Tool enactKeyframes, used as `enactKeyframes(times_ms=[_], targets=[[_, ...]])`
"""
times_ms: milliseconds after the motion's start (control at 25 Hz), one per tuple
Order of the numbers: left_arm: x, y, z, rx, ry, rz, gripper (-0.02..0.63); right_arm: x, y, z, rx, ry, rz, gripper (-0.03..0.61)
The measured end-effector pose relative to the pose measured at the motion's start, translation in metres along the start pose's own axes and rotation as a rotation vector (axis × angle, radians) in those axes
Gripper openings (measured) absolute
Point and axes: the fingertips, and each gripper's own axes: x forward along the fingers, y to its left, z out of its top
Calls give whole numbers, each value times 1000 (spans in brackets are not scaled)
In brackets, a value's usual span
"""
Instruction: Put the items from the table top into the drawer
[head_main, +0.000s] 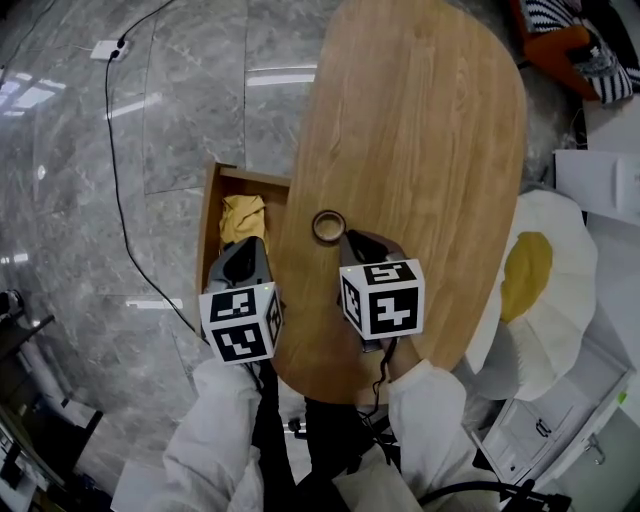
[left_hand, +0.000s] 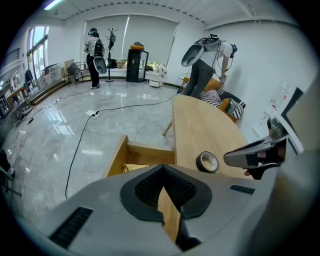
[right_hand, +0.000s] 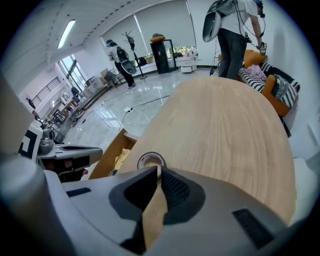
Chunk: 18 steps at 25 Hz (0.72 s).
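A roll of brown tape (head_main: 328, 226) lies flat on the oval wooden table (head_main: 420, 130), close to its left edge. Beside that edge a wooden drawer (head_main: 212, 200) stands open with a yellow cloth (head_main: 243, 218) inside. My right gripper (head_main: 350, 238) is shut and empty, its tips just short of the tape roll (right_hand: 151, 161). My left gripper (head_main: 248, 245) hangs over the drawer's near end by the table edge, jaws shut with nothing between them. In the left gripper view the tape roll (left_hand: 207, 162) sits ahead to the right, next to the right gripper (left_hand: 255, 155).
A black power cable (head_main: 115, 150) runs across the marble floor left of the drawer. A white and yellow egg-shaped seat (head_main: 540, 290) stands right of the table, an orange sofa with a striped cushion (head_main: 570, 40) beyond it. People stand far off in the room.
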Motion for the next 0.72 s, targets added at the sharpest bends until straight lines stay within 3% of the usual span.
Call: enactKeyframes(times_ms=[200,280,720], targets=[[4,2,-2,-11,4,-1,0,10,-6,6,5,2,-12,76],[5,5,-4,-18,8,2,0,14,-7,6,7,16,-18,143],[5,18,-9,-42,14,13,0,28,-8,1,14,75,-43,137]])
